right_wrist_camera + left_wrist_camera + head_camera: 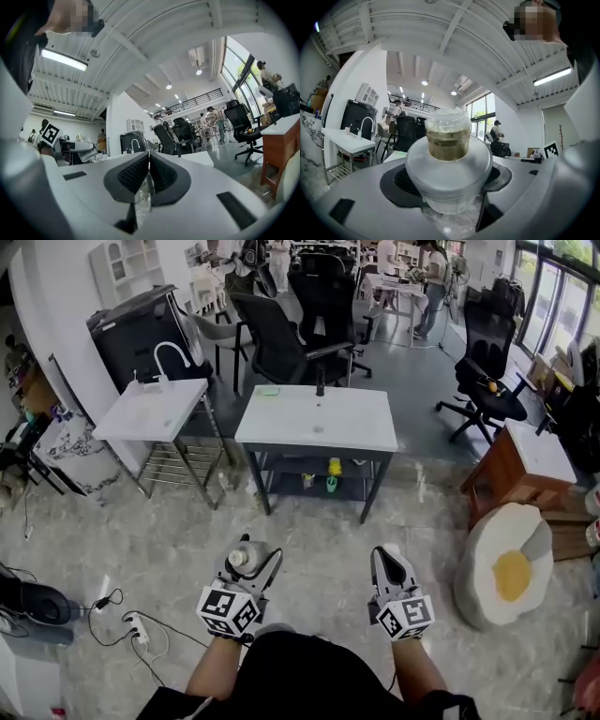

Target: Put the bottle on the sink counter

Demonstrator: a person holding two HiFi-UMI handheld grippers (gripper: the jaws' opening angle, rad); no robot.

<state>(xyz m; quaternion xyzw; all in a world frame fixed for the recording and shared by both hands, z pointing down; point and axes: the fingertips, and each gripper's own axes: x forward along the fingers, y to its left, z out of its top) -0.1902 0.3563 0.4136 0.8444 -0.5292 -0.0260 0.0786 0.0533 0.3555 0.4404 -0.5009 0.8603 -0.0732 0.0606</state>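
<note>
A clear plastic bottle (241, 557) with brownish liquid near its neck stands upright between the jaws of my left gripper (251, 563), which is shut on it low over the floor. In the left gripper view the bottle (447, 154) fills the middle, with the pads of the left gripper (449, 190) pressed on its body. My right gripper (388, 557) hangs beside it, shut and empty, and in its own view the right gripper (148, 169) has its pads touching. Ahead stand a white sink counter (141, 416) with a white curved tap (171, 354), and a wider white counter (356, 423) with a black tap (320, 382).
Black office chairs (281, 338) stand behind the counters and another office chair (487, 381) stands at the right. A wooden cabinet (514, 470) and an egg-shaped cushion (506, 563) are on the right. A power strip (136, 627) with cables lies on the floor at the left.
</note>
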